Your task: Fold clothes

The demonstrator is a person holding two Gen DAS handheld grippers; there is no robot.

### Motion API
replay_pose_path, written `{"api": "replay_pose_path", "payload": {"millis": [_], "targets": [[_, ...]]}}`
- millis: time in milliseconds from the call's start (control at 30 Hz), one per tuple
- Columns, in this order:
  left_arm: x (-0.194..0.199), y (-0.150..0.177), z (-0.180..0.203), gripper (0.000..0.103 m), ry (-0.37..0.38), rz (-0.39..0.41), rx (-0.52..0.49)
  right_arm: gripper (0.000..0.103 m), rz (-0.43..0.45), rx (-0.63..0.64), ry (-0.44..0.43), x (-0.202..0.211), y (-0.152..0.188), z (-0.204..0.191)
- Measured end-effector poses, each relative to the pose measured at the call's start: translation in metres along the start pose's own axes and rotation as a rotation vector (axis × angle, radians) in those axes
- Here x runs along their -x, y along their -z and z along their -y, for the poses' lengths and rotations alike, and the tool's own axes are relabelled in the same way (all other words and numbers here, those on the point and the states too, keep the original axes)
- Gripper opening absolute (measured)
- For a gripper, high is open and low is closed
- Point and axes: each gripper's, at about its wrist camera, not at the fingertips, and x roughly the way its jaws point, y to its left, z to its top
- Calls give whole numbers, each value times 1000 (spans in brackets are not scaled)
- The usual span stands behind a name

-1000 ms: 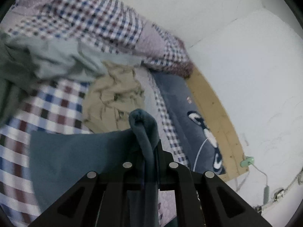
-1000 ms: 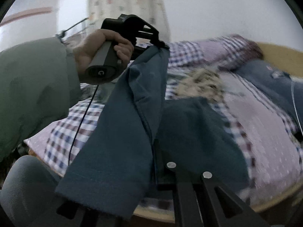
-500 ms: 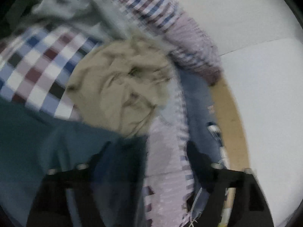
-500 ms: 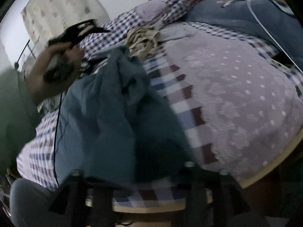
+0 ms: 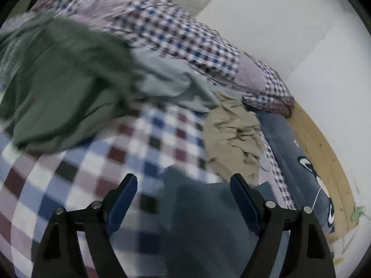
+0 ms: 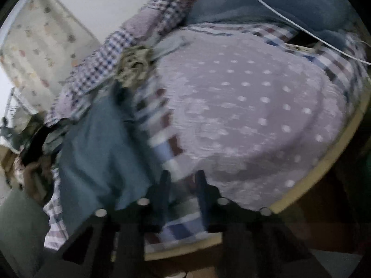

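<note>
A bed with a checked cover [image 5: 97,162] fills both views, white wall at the upper right. The left gripper [image 5: 183,183] stands wide apart and empty above a teal garment [image 5: 197,220] lying flat at lower centre. Green clothing [image 5: 62,88] sits at upper left, a tan heap [image 5: 231,134] right of centre. The blurred right gripper [image 6: 182,185] shows a gap, holding nothing, just right of the teal garment [image 6: 97,153].

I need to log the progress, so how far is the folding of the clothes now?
Early stage. Done: the teal garment lies on the checked bedspread, released. In hand: nothing; the left tool is open above it, and the right tool looks open too, though blurred. Left: the green garment, the grey one and the beige one lie crumpled.
</note>
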Motion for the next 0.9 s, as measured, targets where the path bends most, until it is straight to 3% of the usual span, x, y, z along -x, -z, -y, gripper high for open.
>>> {"api": "replay_pose_path", "payload": {"millis": [100,267,333,400,533,633,700,900], "targets": [[-1,1,-14,85,24,-36,27,24,10,41,21,2,-8,-5],[1,-6,-13,85,86,-70,7,27,12,185,-38,-7,-38,-43],[-3,-13,-10,84,106,-85,-5,31,27,229,-53,-12,-57,-61],[-7,-18,-7,83,104,-98,-18,42,54,253,-79,-18,-77,-78],[-9,-28,-18,78,126,-106,25,48,102,254,-169,-38,-120,-110],[-11,-35,-27,73,145,-112,59,50,131,289,-184,-61,-149,-140],[-14,-36,-30,59,146,-135,60,52,123,302,-191,-78,-166,-155],[-33,-27,-9,58,155,-252,-54,58,-21,329,-223,-141,-207,-181]]}}
